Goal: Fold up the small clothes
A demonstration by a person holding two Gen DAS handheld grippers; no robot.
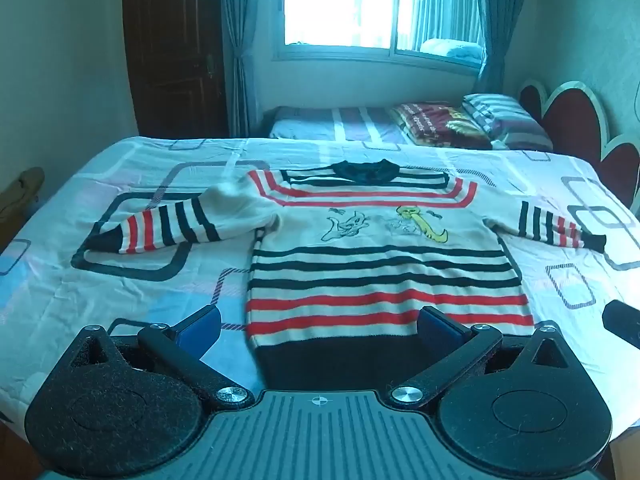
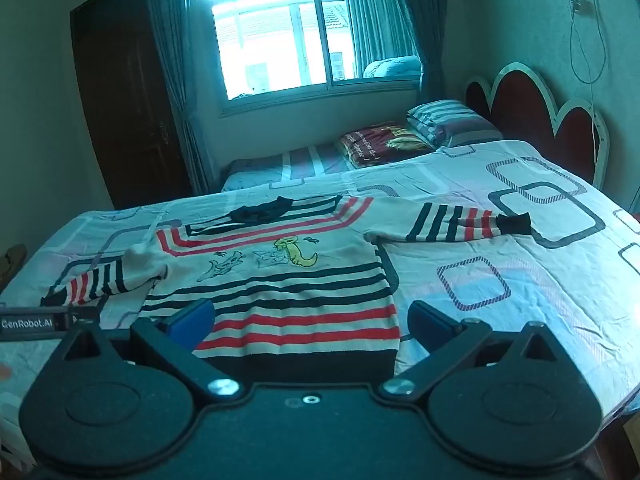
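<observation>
A small cream sweater (image 1: 380, 256) with red and dark stripes and cartoon figures lies flat, face up, on the bed, both sleeves spread out. Its dark hem is nearest me. It also shows in the right wrist view (image 2: 280, 280). My left gripper (image 1: 318, 326) is open above the hem's left corner, holding nothing. My right gripper (image 2: 310, 326) is open above the hem's right corner, holding nothing. The left sleeve (image 1: 168, 228) angles down to the left; the right sleeve (image 2: 460, 222) lies straight out.
The bed sheet (image 1: 100, 288) is pale with rounded square prints. Pillows (image 1: 500, 120) and a folded blanket (image 1: 436, 124) lie at the far end by a red headboard (image 1: 576, 120). The right gripper's tip (image 1: 620, 320) shows at the left view's right edge.
</observation>
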